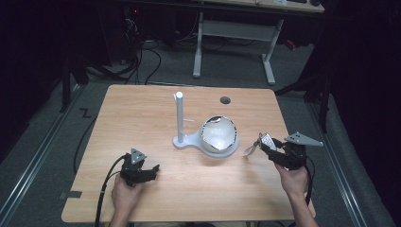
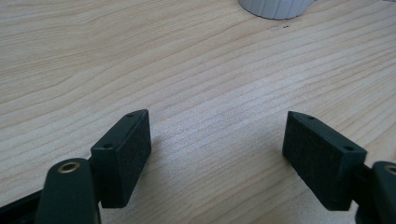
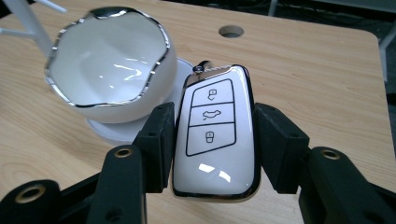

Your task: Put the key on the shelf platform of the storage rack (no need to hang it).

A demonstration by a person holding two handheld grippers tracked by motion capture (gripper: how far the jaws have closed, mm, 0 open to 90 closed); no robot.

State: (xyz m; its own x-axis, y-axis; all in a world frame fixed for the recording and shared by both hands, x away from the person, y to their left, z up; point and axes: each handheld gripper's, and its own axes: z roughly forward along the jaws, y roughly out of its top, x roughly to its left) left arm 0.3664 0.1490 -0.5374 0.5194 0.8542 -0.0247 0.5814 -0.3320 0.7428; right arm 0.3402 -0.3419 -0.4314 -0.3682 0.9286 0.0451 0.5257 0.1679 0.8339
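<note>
On a wooden table (image 1: 156, 113), the right gripper (image 3: 215, 140) pinched a white car key fob (image 3: 215, 135) bearing three button icons, no lettering, just beside the white egg-shaped bowl (image 3: 112, 79). The left gripper (image 2: 217, 140), well apart from the bowl, rested with jaws spread.

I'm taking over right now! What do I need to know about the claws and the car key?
Right claw: shut on the white car key, held above the table just right of the white bowl.
Left claw: open, holding nothing, low over bare wood.
The bowl sits tilted on a white stand with a post; nothing lies in the part of it that can be seen.
Done: key picked up.
Left, probably: put the key in the bowl or hang it on the post.
</note>
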